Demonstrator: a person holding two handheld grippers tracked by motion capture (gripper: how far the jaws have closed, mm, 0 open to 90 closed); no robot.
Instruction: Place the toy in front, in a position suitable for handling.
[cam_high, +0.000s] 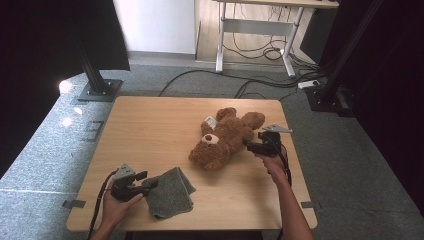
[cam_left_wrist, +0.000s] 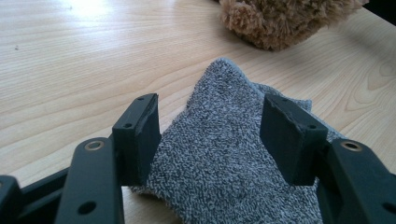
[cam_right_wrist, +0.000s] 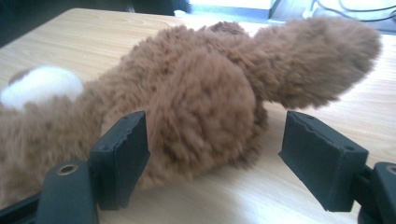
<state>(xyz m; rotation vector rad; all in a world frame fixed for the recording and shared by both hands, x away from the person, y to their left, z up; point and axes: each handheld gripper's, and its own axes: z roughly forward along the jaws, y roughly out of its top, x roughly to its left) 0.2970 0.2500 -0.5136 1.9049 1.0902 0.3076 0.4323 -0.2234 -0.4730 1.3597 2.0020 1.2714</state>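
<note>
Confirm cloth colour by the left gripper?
Grey, speckled terry weave. The cloth shows best in the left gripper view, between the open jaws.

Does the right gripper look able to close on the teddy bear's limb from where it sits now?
Probably yes: the right gripper is open, the teddy bear has a limb already partly between its jaws, and nothing blocks the way.

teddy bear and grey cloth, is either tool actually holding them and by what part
Nothing is held. The left tool is open around a corner of the grey cloth; the right tool is open around a limb of the teddy bear.
</note>
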